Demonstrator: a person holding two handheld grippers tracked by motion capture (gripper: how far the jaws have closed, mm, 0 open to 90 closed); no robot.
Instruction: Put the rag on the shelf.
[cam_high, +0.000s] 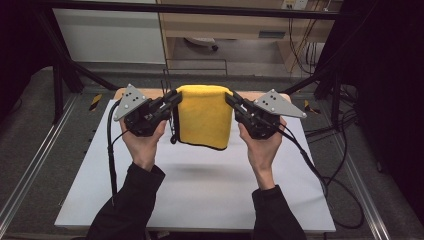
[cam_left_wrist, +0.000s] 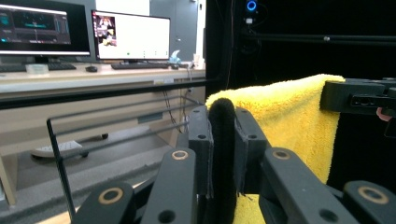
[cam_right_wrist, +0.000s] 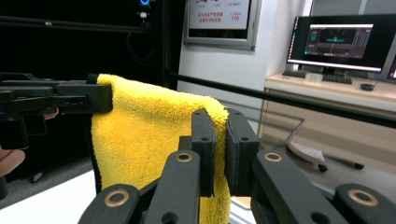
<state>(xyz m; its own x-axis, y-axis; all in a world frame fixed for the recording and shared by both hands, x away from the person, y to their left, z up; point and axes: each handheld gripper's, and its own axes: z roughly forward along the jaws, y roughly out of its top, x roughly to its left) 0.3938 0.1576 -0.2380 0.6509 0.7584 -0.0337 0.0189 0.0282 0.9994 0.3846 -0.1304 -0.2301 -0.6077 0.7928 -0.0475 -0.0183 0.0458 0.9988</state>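
Note:
A yellow towel (cam_high: 205, 115) with a black edge hangs folded in the air above the white table (cam_high: 200, 185). My left gripper (cam_high: 175, 97) is shut on its upper left corner, and my right gripper (cam_high: 231, 98) is shut on its upper right corner. In the left gripper view the towel's black edge (cam_left_wrist: 223, 140) is pinched between my left gripper (cam_left_wrist: 223, 123) jaws, and the yellow cloth (cam_left_wrist: 289, 116) stretches right to the other gripper (cam_left_wrist: 355, 95). In the right gripper view the towel (cam_right_wrist: 144, 135) is clamped in my right gripper (cam_right_wrist: 219, 135), with the left gripper (cam_right_wrist: 70, 100) holding the far corner.
A thin black wire rack (cam_high: 195, 67) stands at the table's far edge behind the towel. Black frame posts (cam_high: 60, 85) flank the table. Desks with monitors (cam_left_wrist: 130, 35) lie beyond. Cables (cam_high: 320, 175) trail off the table's right side.

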